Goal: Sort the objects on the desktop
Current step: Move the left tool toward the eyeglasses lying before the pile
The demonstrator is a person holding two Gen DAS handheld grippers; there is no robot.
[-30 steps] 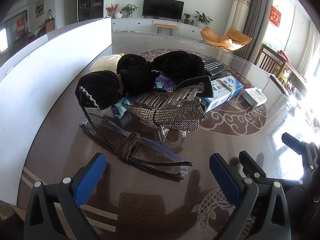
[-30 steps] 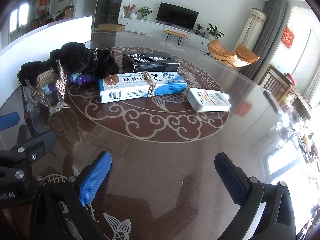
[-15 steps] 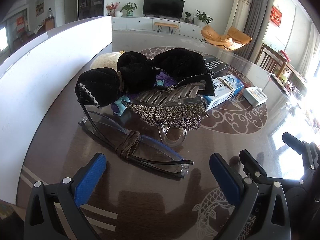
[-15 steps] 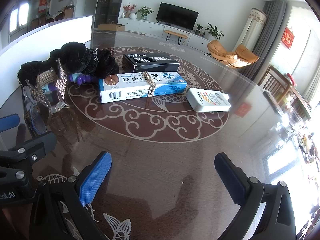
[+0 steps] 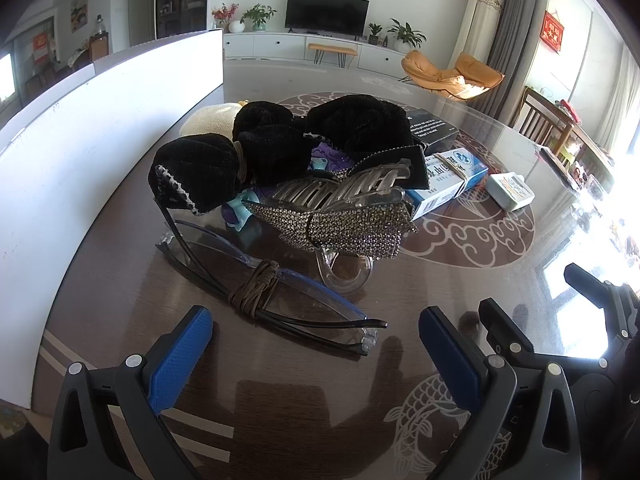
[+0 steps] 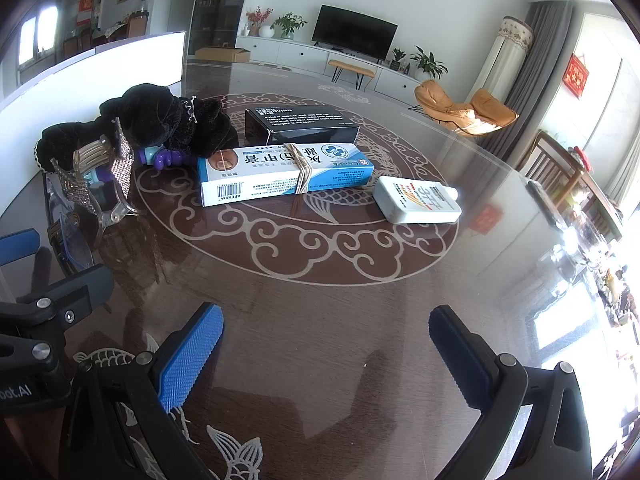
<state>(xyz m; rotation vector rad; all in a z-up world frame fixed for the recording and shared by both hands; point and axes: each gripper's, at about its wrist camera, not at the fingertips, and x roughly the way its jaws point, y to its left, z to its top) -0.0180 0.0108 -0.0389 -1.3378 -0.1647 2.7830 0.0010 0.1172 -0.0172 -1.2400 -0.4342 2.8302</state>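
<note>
Left gripper [image 5: 316,352] hangs wide open over the dark table [image 6: 320,320], nothing between its blue pads, and compared with a second ago it has crept only a touch closer to the clutter, the folded glasses sitting slightly larger in my view. My right gripper [image 6: 326,344] is just as open and empty, and its view has barely budged. So nothing is sorted yet; I judge I'm lining up the first pick.

Straight ahead of my left gripper, just beyond the fingertips, lie the glasses [image 5: 280,300], clear-framed and bound with a brown cord. Right behind them stands the rhinestone hair claw clip [image 5: 340,220], then the black velvet scrunchies [image 5: 276,148] heaped over a purple-and-teal toy [image 5: 240,212].

From my right gripper, that pile sits off to the left. Ahead, well apart, lies the blue-and-white medicine box [image 6: 286,178] banded with rubber, the black box [image 6: 302,124] touching behind it, and the white bottle [image 6: 416,200] on its side to the right.
</note>
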